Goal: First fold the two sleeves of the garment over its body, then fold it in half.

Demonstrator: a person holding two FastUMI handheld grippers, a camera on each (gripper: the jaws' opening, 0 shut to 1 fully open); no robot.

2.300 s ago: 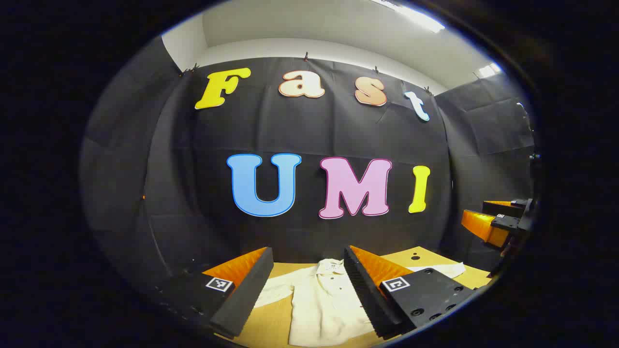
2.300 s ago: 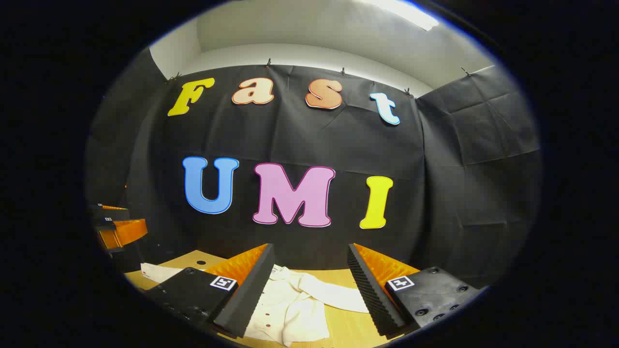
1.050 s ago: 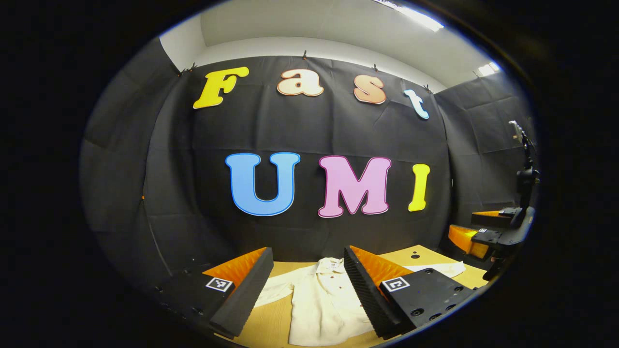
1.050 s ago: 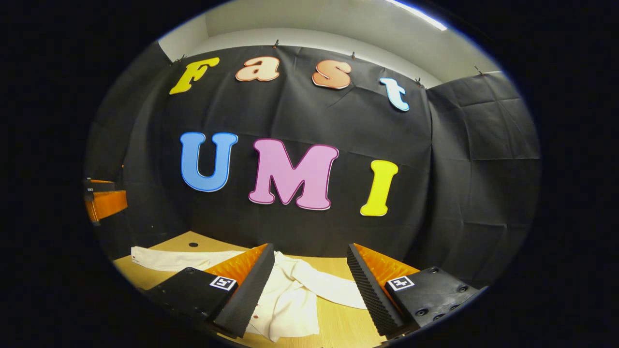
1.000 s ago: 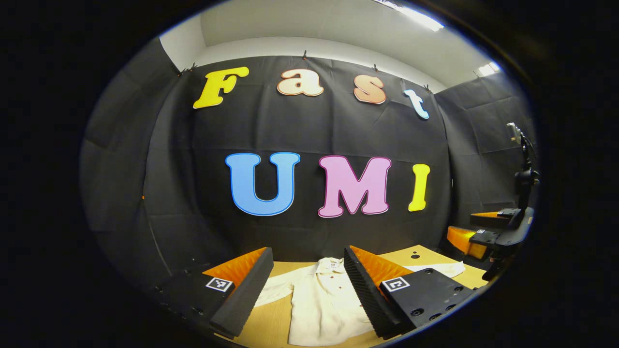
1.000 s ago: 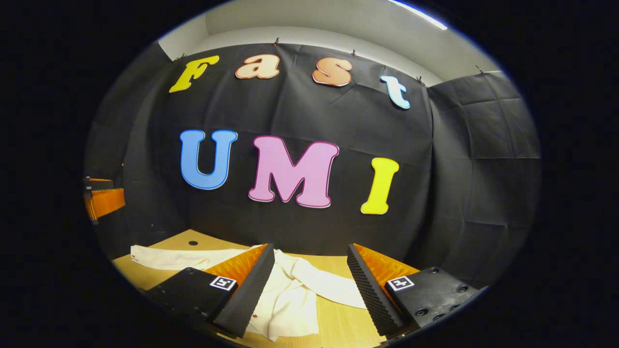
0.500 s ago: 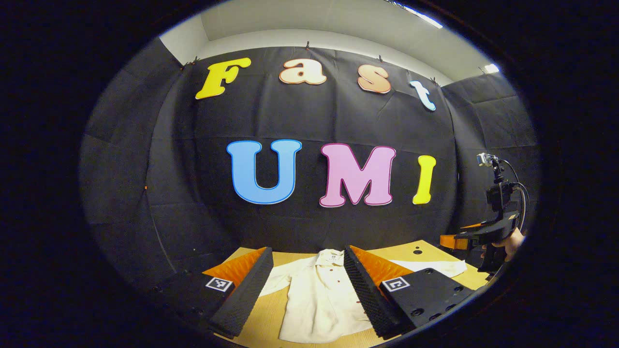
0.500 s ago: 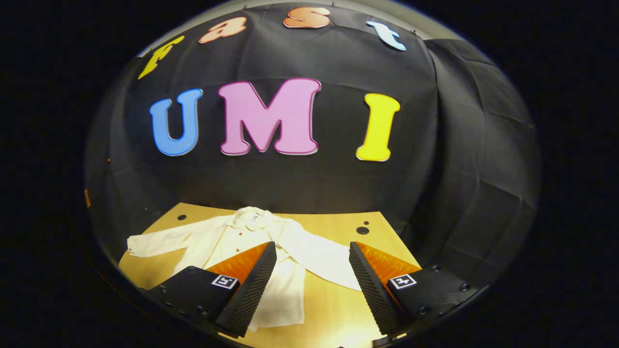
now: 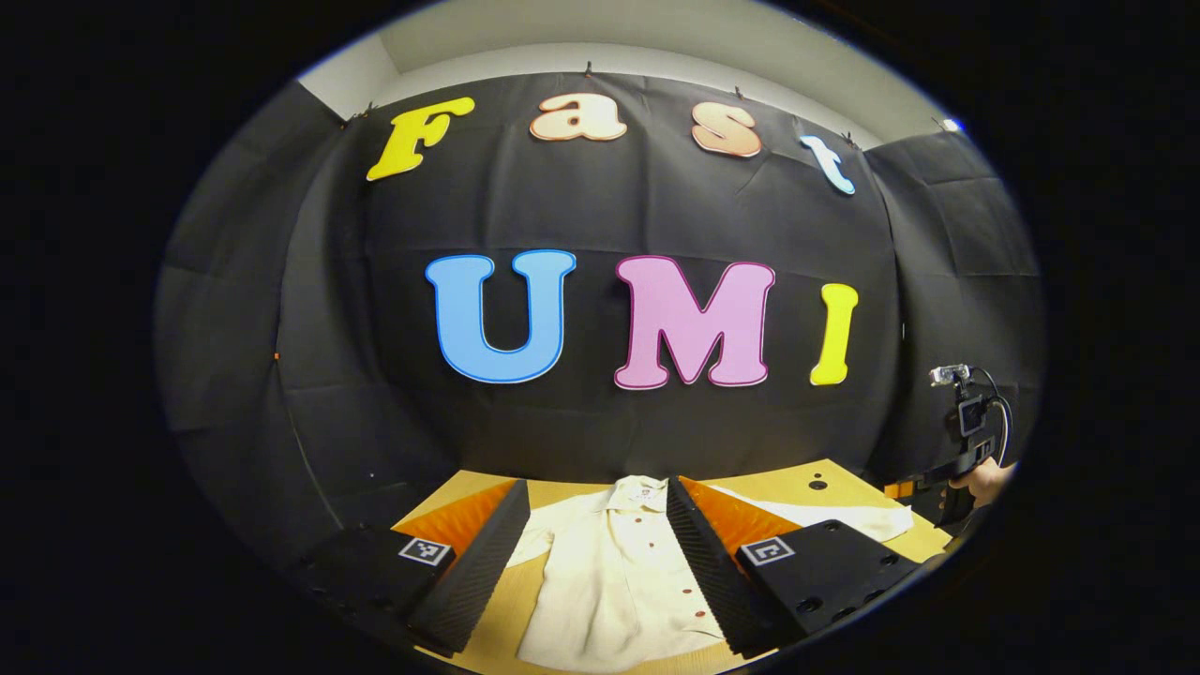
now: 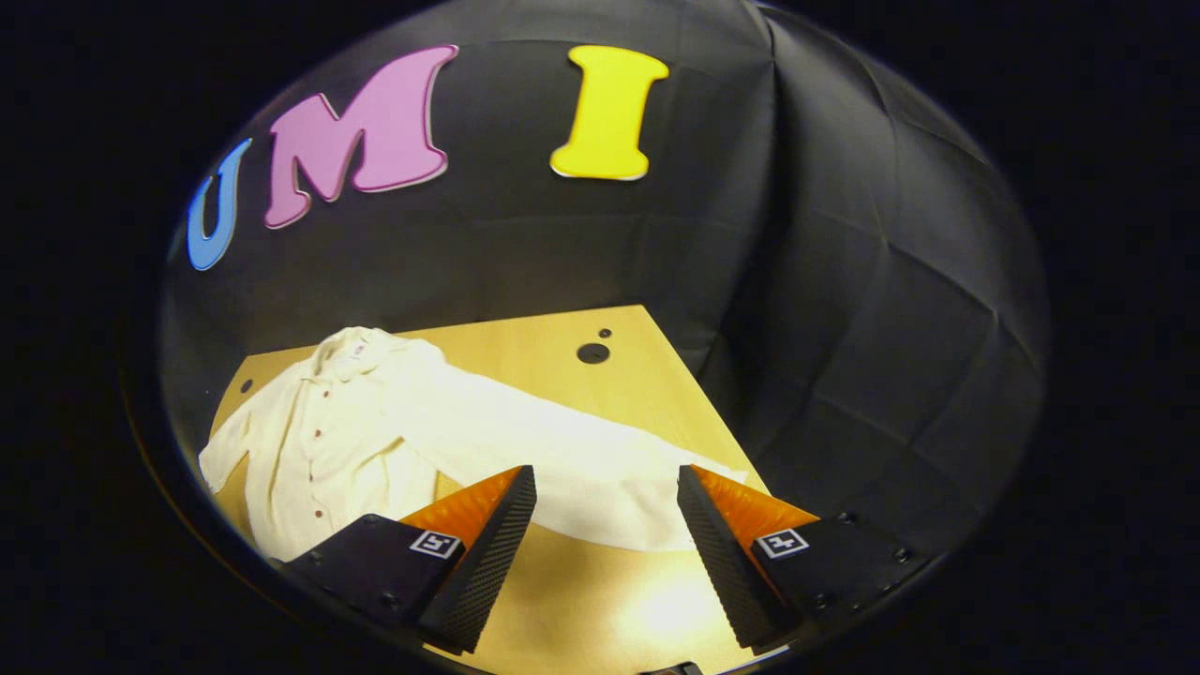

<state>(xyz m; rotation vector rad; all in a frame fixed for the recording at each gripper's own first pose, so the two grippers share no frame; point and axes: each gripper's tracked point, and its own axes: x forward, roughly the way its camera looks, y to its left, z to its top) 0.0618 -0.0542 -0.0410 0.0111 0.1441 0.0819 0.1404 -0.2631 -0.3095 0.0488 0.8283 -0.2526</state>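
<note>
While both grippers hang above the tabletop w/ jaws spread wide and nothing between them, the right gripper (image 10: 605, 553) points down at the shirt's (image 10: 328, 441) long right sleeve (image 10: 600, 478), cuff end lying just past its fingertips. Left gripper (image 9: 597, 562) sits over the shirt body (image 9: 614, 581), front up, buttons showing, spread flat on the wooden table (image 10: 628, 600), collar (image 10: 352, 352) toward the back wall. Neither sleeve folded yet, so step 1 pending. Fabric looks thin, light, floppy; prob slides easily on wood and bunches if dragged. Best pinch near cuff edge, lift, carry across body. Table has round holes (image 10: 592, 352) at far side; black cloth walls (image 10: 844, 281) behind.
</note>
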